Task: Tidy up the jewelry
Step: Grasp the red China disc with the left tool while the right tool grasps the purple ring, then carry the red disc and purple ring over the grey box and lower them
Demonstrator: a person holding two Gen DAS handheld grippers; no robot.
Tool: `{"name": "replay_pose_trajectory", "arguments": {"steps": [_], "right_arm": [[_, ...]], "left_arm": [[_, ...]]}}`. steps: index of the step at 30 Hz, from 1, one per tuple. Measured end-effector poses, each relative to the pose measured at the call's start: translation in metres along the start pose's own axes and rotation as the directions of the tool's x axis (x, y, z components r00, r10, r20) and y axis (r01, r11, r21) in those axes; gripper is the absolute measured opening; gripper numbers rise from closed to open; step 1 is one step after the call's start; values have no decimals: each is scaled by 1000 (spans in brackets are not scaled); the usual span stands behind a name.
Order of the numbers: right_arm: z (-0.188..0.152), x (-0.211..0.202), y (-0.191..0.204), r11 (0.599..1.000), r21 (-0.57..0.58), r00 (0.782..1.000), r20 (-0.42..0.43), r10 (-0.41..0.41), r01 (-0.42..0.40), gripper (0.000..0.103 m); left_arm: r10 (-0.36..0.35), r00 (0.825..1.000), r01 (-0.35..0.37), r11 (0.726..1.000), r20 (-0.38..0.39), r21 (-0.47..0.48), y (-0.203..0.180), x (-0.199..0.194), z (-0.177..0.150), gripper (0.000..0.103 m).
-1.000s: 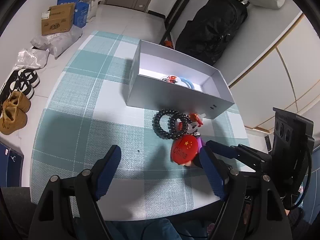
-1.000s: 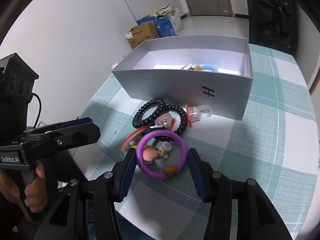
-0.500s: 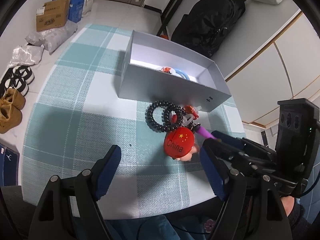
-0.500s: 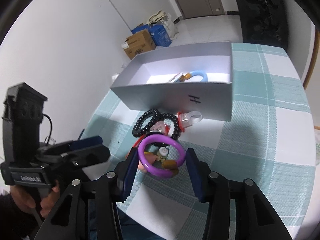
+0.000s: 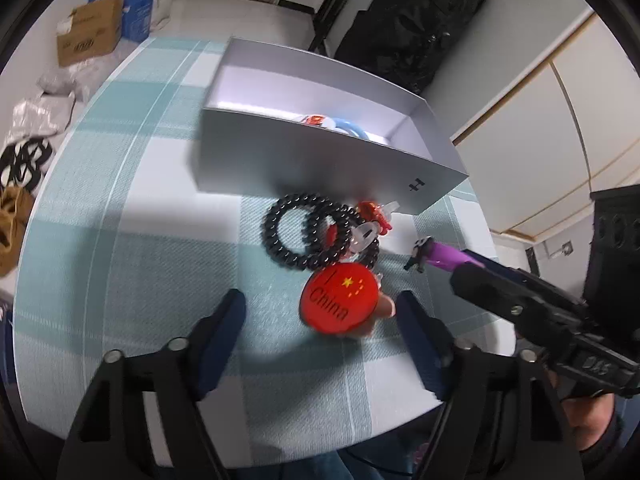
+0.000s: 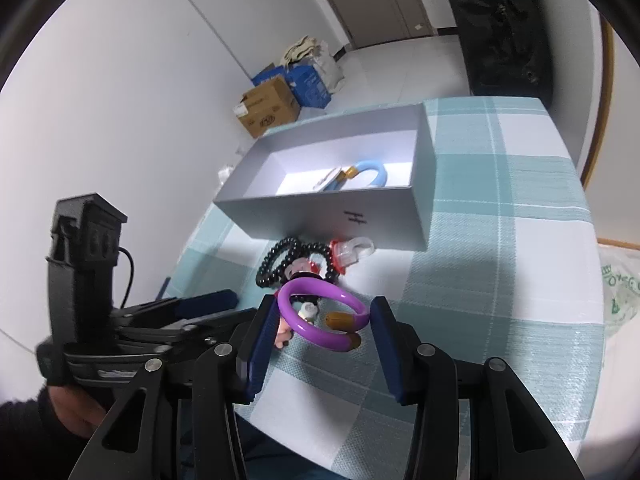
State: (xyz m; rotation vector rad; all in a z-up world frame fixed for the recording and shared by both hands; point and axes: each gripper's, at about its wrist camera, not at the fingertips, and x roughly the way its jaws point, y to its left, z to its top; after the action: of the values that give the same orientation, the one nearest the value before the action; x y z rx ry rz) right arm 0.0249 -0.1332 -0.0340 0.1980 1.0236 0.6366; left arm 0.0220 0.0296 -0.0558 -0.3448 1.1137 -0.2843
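My right gripper is shut on a purple bangle and holds it above the table, near the pile; the bangle also shows in the left wrist view. My left gripper is open and empty, just short of a red "China" badge. Two black bead bracelets and a red and clear hair clip lie in front of an open grey box. A blue bangle lies inside the box.
The table has a teal and white checked cloth. A black bag stands behind the box. Cardboard boxes and shoes lie on the floor to the left. A white cabinet stands to the right.
My right gripper has lifted the purple bangle off the pile and raised it. The left gripper has moved closer to the red badge and the box.
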Motion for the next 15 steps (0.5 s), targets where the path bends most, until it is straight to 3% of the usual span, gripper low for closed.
{"name": "replay_pose_trajectory", "arguments": {"steps": [8, 11, 15], "right_arm": [[0, -15, -4, 1000, 10, 1000, 29, 7, -7, 46], [1, -17, -2, 1000, 9, 999, 32, 14, -15, 46], [3, -20, 3, 1000, -2, 999, 46, 21, -21, 45]], "left_arm": [[-67, 998, 67, 997, -10, 43, -13, 4, 3, 25], [-71, 997, 71, 995, -8, 72, -17, 2, 3, 16], [-98, 995, 99, 994, -11, 41, -11, 1, 4, 14]]}}
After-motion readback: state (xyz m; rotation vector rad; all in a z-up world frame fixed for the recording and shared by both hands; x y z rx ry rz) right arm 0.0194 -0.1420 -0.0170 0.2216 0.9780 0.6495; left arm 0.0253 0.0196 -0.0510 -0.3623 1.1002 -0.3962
